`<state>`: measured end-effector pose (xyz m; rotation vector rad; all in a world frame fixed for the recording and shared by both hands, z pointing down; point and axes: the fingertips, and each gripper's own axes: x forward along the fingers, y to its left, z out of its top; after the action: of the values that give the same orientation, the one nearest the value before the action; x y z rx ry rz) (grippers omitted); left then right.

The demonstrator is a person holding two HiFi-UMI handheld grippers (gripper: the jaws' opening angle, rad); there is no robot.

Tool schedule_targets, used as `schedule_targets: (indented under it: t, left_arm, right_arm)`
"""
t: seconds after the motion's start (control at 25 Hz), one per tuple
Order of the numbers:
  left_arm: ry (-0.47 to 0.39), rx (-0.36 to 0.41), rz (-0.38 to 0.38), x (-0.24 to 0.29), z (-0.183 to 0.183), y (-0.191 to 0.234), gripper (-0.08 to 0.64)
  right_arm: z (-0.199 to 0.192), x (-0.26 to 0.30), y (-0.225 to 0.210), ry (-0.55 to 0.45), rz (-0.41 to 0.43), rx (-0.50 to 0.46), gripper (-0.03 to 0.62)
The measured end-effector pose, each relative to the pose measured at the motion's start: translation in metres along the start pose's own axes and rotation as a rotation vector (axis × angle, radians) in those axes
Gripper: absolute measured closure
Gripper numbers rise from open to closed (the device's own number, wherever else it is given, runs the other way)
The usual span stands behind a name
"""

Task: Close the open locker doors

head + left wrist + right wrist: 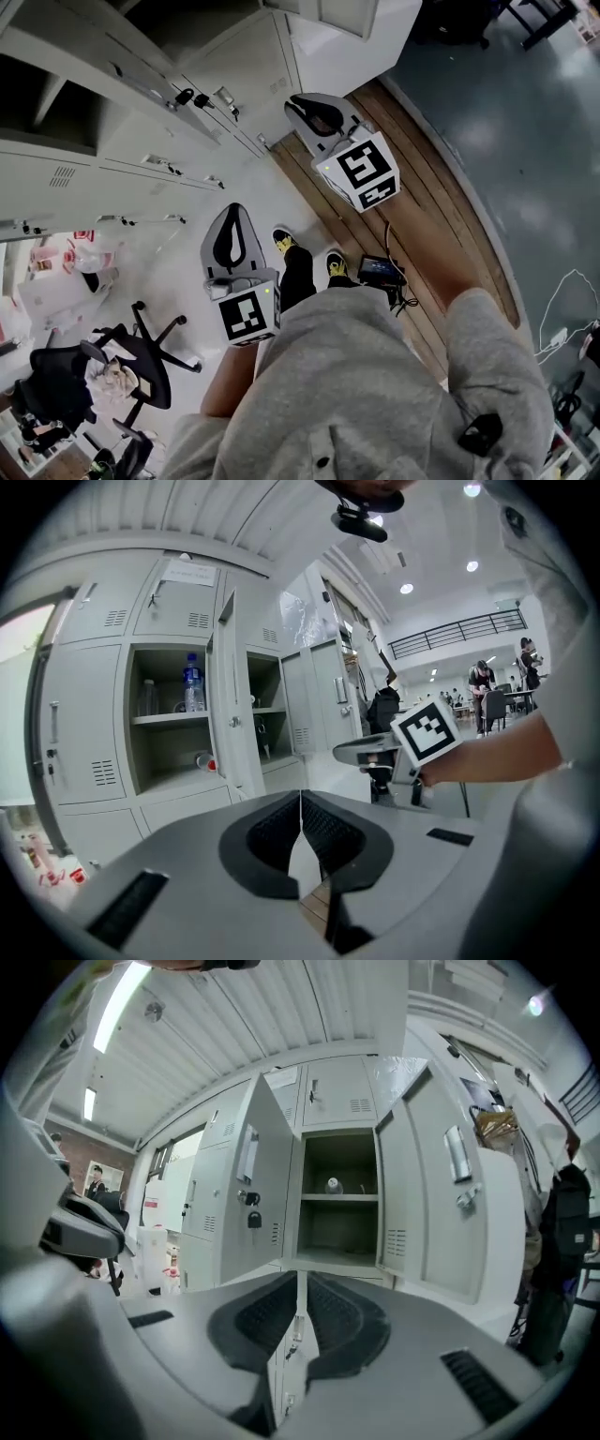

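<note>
Both tools were found closed on nothing: the pads of the left gripper [300, 808] met along a thin line, as did those of the right gripper [300, 1288]. Straight ahead of the right gripper an open pale grey sheet-metal locker compartment [339, 1218] was seen. A grey hinged steel door [251, 1180] was swung out at its left, with a small black padlock [254, 1220] hung on it. A second grey metal door [405, 1206] stood out at its right. Ahead and left of the left gripper, another open grey compartment [169, 742] held a clear blue-labelled plastic bottle [192, 682]. The doors were judged light, stiff and free-swinging. A push on the flat outer face near the free edge, clear of the padlock, was judged best.
</note>
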<state>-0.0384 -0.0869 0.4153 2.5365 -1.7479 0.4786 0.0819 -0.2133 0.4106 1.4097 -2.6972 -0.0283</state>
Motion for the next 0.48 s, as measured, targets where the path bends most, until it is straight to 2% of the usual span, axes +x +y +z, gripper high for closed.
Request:
schedule_targets:
  t: [0.28,0.48]
  left_arm:
    - [-0.045,-0.037,0.014,-0.038,0.007,-0.015,0.548]
    - [-0.085,-0.074,0.018,-0.065,0.013,-0.028,0.548]
  right_arm:
    - [0.014,-0.109,0.0,0.033,-0.081,-0.038,0.543]
    - [0.011,-0.163,0.007,0.039,-0.136,0.008,0.543]
